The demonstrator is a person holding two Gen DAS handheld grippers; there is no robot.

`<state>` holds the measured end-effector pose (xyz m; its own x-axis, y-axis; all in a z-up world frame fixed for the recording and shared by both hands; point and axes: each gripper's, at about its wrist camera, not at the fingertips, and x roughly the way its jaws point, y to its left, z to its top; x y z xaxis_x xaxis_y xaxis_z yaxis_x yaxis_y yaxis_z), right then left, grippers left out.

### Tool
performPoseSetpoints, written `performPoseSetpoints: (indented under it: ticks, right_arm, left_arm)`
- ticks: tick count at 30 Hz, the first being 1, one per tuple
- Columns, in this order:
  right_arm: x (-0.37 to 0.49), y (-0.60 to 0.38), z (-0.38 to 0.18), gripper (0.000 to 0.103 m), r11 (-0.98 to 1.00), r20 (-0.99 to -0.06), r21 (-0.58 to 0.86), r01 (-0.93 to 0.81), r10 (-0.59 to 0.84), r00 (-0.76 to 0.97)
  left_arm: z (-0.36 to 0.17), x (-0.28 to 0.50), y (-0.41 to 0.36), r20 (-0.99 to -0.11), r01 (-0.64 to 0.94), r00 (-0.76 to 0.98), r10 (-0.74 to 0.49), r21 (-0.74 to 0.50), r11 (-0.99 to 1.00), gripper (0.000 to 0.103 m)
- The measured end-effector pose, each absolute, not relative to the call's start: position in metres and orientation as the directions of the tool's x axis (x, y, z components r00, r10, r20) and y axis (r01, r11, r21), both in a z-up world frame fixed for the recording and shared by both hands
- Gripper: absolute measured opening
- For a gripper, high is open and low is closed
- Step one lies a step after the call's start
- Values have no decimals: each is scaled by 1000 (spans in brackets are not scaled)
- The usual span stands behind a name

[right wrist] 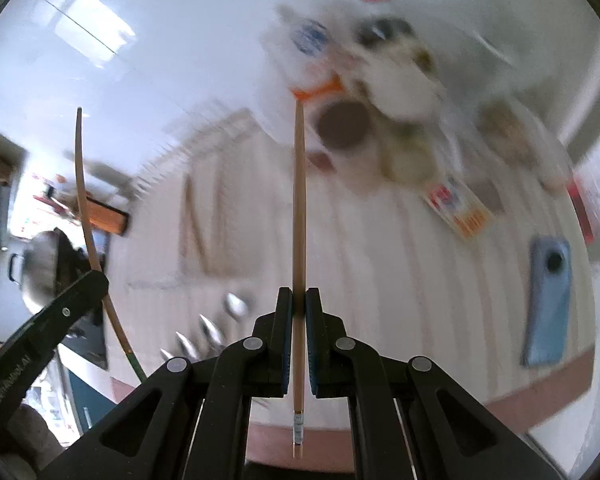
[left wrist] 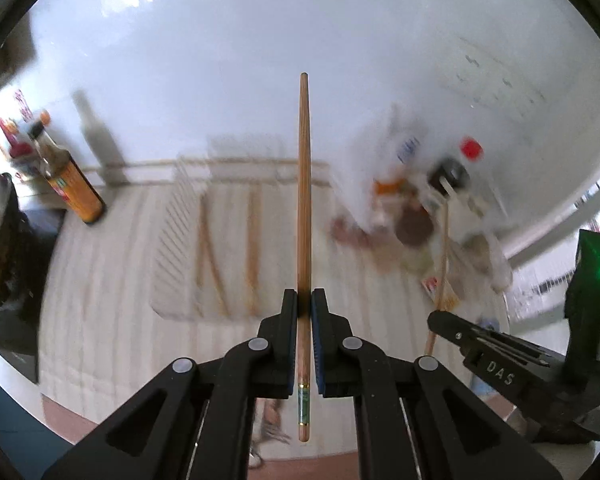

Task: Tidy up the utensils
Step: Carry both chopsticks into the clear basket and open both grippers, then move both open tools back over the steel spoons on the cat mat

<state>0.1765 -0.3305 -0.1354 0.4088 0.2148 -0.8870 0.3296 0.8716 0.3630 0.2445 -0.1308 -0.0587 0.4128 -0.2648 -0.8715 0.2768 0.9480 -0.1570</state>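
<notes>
Each gripper held one chopstick. The left gripper [left wrist: 305,300] was clamped on a darker chopstick [left wrist: 304,200] with a green band near its butt, and the right gripper [right wrist: 299,300] was clamped on a paler chopstick [right wrist: 299,216]; both sticks ran out along the fingers, clear of the counter.

Below them lay a white slatted tray [left wrist: 188,240], the evident place for the utensils. Two or three chopsticks [left wrist: 254,248] seemed to lie in it already (blur made the count unsure), so the sorting looked partly done, with these two sticks not yet placed. Several spoons [right wrist: 208,328] lay just beside the tray's near edge, outside it.

To the tray's left stood a brown sauce bottle [left wrist: 74,184]; to its right, a crowd of jars and packets [left wrist: 420,216]. A blue phone [right wrist: 548,300] lay well off to the right. Nothing appeared to block the tray itself.
</notes>
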Motion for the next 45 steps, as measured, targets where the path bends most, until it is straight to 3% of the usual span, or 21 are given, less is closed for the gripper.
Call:
performPoseSetpoints:
  ticks: [10, 19, 25, 27, 30, 32, 34, 37, 38, 39, 43, 45]
  right_arm:
    - [301, -271, -121, 7, 891, -873, 386, 240, 269, 406]
    - [397, -229, -165, 7, 914, -917, 338, 225, 266, 298]
    - [421, -211, -201, 8, 938, -948, 285, 198, 245, 202]
    - [419, -211, -206, 13, 937, -949, 286, 201, 248, 197]
    - [412, -213, -207, 25, 942, -952, 271, 198, 232, 199]
    - [402, -216, -201, 33, 948, -951, 252, 195, 206, 229]
    - [394, -220, -195, 36, 950, -948, 238, 201, 183, 259]
    - [385, -224, -187, 52, 953, -944, 223, 204, 158, 290]
    - [379, -226, -182, 55, 953, -939, 218, 209, 147, 312]
    - [372, -228, -177, 55, 954, -933, 211, 213, 132, 334]
    - [350, -236, -157, 57, 957, -909, 191, 220, 88, 407]
    - [334, -233, -143, 64, 963, -885, 173, 206, 60, 462]
  left_arm:
    - [-89, 338, -78, -918, 174, 329, -223, -173, 970, 4]
    - [-153, 403, -63, -956, 148, 152, -250, -228, 962, 5]
    - [-165, 407, -57, -966, 146, 148, -212, -190, 971, 7]
    - [-162, 405, -54, -965, 145, 164, -203, -180, 973, 9]
    - [-153, 401, -48, -961, 134, 218, -169, -142, 981, 20]
    - [-145, 397, -41, -954, 116, 272, -127, -99, 988, 41]
    - [-135, 390, -33, -935, 89, 343, -92, -66, 994, 72]
    - [-119, 376, -22, -892, 55, 451, -35, -12, 998, 81]
    - [-115, 372, -20, -879, 47, 477, -18, 5, 999, 86]
    - [-112, 369, -17, -871, 42, 492, -8, 14, 999, 99]
    - [-100, 354, -9, -842, 21, 539, 18, 34, 999, 103]
    - [-98, 347, -5, -840, 2, 542, 38, 47, 999, 103]
